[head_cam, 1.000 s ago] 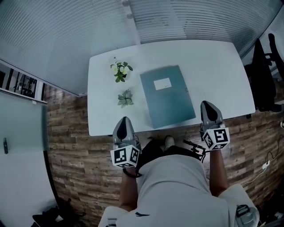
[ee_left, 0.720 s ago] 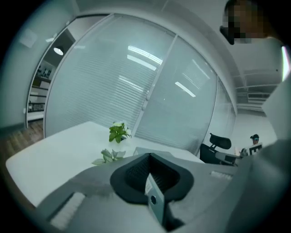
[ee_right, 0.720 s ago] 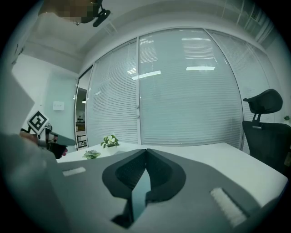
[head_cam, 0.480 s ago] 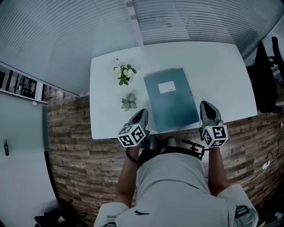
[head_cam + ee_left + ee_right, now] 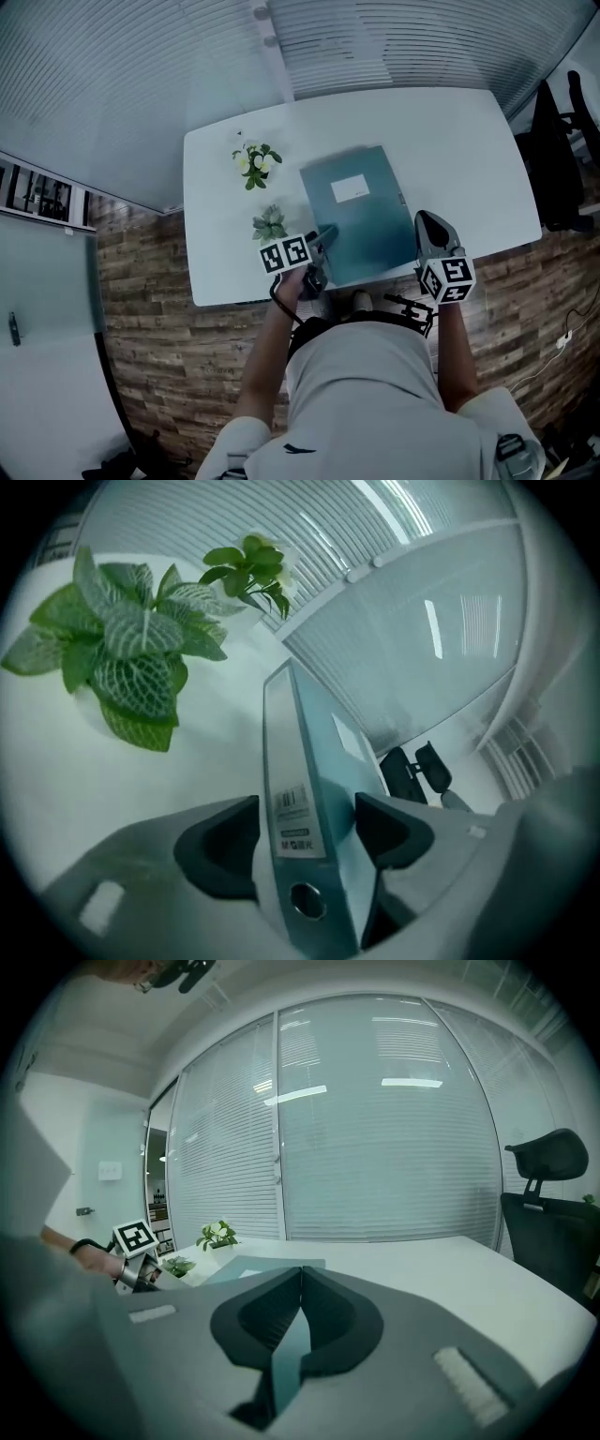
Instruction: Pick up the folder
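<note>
A teal box folder (image 5: 361, 211) with a white label lies flat on the white table (image 5: 469, 141), near its front edge. My left gripper (image 5: 325, 239) is at the folder's near left corner. In the left gripper view the folder's spine (image 5: 298, 794) with its barcode sticker and finger hole stands between the two dark pads (image 5: 220, 850). The jaws have just been opening and stand wide, not pressing on it. My right gripper (image 5: 427, 225) hovers at the folder's near right corner, shut and empty; its tips (image 5: 301, 1274) meet above the folder (image 5: 251, 1267).
Two small potted plants (image 5: 255, 159) (image 5: 269, 225) stand left of the folder; the nearer one (image 5: 122, 658) is close to my left gripper. A black office chair (image 5: 562, 159) stands past the table's right end. Slatted blinds run behind the table. The floor is wood plank.
My left gripper moved from the table's front edge forward and right to the folder's corner, rolled over, and opened its jaws around the spine. My right gripper edged slightly forward.
</note>
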The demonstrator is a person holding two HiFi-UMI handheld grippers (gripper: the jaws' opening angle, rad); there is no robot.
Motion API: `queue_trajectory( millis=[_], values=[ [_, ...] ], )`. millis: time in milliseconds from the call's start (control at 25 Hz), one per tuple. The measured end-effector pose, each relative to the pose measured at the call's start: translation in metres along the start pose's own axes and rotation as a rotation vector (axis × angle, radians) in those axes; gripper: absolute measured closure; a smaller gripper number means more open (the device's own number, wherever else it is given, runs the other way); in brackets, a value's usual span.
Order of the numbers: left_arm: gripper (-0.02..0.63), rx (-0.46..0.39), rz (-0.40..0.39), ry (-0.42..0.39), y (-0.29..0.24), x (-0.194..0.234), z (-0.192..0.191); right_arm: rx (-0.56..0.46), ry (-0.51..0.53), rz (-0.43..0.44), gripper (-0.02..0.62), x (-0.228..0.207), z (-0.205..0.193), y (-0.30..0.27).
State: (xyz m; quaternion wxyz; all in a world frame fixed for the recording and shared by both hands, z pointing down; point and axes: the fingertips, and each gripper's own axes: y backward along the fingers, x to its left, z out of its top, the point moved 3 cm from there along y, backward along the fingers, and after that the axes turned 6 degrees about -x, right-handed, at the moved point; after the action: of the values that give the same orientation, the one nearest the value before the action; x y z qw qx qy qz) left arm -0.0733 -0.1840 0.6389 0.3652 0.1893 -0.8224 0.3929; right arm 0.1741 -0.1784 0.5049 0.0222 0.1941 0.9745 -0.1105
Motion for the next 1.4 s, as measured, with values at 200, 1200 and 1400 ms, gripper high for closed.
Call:
queue_trajectory(
  millis=[200, 1200, 1400],
  values=[
    [0.288, 0.053, -0.055, 0.032, -0.004, -0.002, -0.001, 0.075, -0.052, -0.014, 0.558, -0.006, -0.017, -0.005],
    [0.302, 0.072, -0.098, 0.058, -0.005, -0.004, 0.0, 0.644, -0.535, 0.348, 0.163, -0.004, -0.107, -0.091],
    [0.302, 0.03, -0.099, 0.043, -0.008, -0.005, 0.003, 0.587, -0.636, 0.383, 0.137, -0.008, -0.102, -0.089]
  ],
)
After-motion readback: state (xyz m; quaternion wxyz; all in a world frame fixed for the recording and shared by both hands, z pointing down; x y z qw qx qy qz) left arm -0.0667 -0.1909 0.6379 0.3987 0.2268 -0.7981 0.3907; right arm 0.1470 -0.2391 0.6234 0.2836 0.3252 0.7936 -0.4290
